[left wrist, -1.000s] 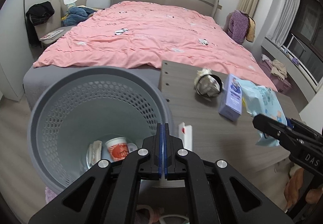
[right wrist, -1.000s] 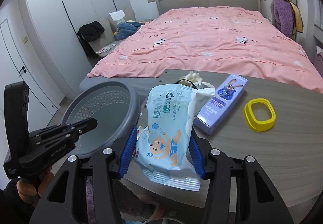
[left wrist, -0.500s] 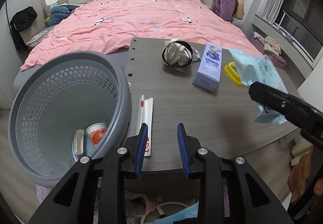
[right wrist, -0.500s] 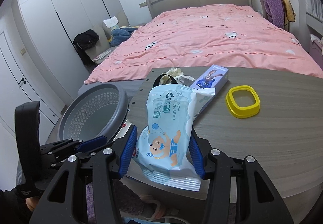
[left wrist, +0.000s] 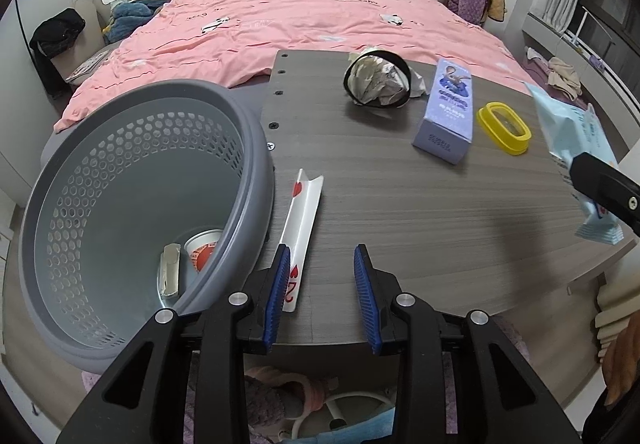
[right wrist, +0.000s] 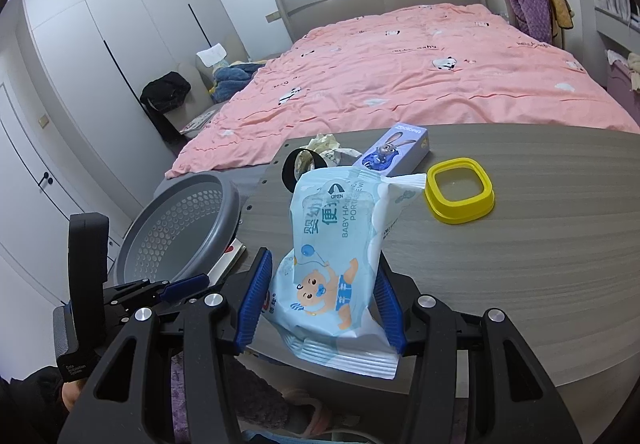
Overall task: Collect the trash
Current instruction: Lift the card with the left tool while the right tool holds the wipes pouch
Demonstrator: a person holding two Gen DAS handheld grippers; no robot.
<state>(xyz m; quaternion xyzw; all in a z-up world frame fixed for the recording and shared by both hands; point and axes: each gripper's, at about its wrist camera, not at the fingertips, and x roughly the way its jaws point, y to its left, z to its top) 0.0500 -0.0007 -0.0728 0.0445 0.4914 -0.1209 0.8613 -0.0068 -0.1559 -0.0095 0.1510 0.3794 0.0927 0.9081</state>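
A grey perforated basket leans against the table's left edge; a paper cup and a scrap of card lie inside. My left gripper hovers over the table's near edge with its jaws opening. The near end of a white wrapper strip with red hearts lies between them beside the left pad, not pressed. My right gripper is shut on a light-blue baby wipes pack, held above the table; that pack shows at the left wrist view's right edge.
On the wooden table lie crumpled paper in a black ring, a purple box and a yellow square lid. A pink bed stands beyond. Slippers and a stool base lie on the floor under the table.
My left gripper went from shut to open and dropped from above the basket to the table's near edge, by the wrapper strip. The right gripper drifted sideways, still gripping the wipes pack.
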